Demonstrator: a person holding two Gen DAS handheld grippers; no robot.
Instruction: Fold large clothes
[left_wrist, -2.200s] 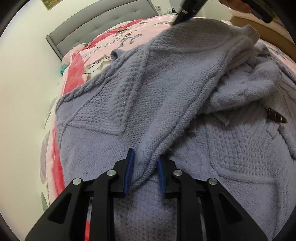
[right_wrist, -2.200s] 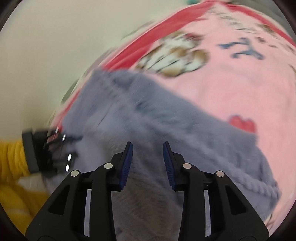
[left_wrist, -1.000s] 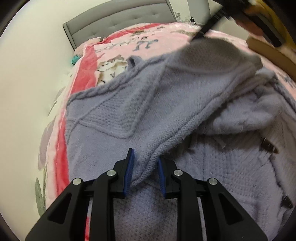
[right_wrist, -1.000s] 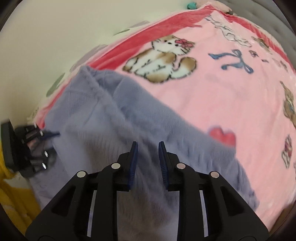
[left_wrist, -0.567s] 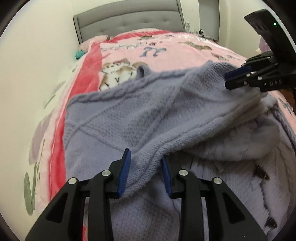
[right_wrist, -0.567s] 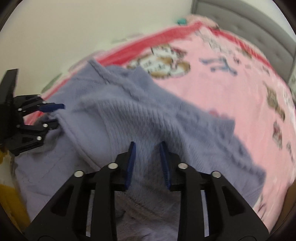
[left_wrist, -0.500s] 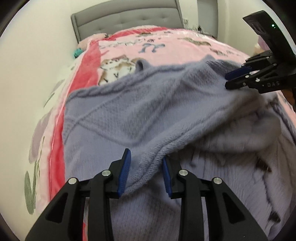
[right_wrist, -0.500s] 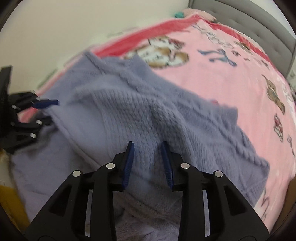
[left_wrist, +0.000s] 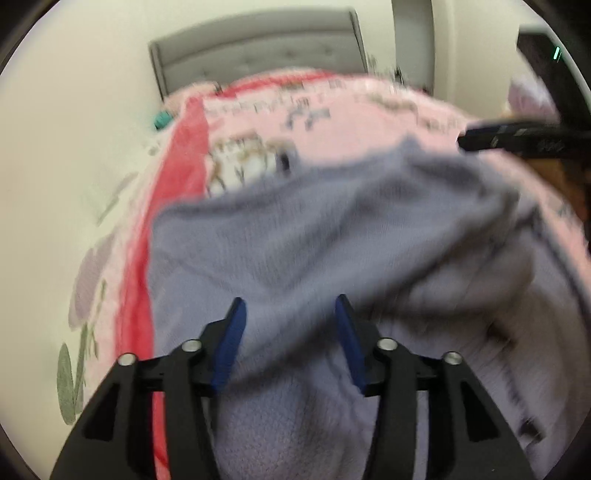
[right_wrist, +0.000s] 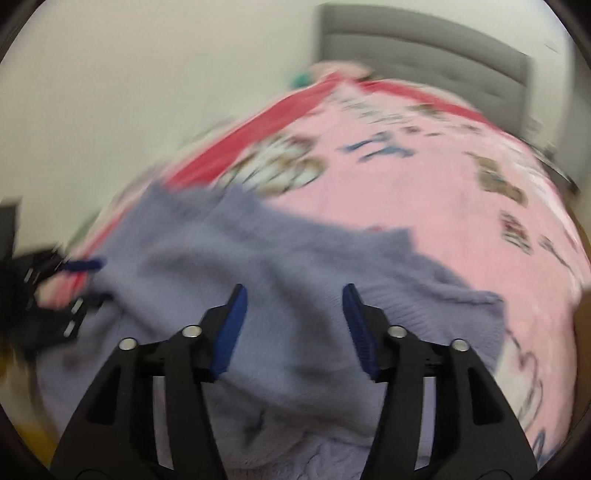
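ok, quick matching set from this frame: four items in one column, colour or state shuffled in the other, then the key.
Items:
1. sweater
2. headboard
3. blanket
4. left gripper

Colour or state:
A. grey, tufted
B. open, over the knit
C. lavender, lying on the bed
D. pink with a red border

Pairs: 1-C, 2-A, 3-D, 4-B
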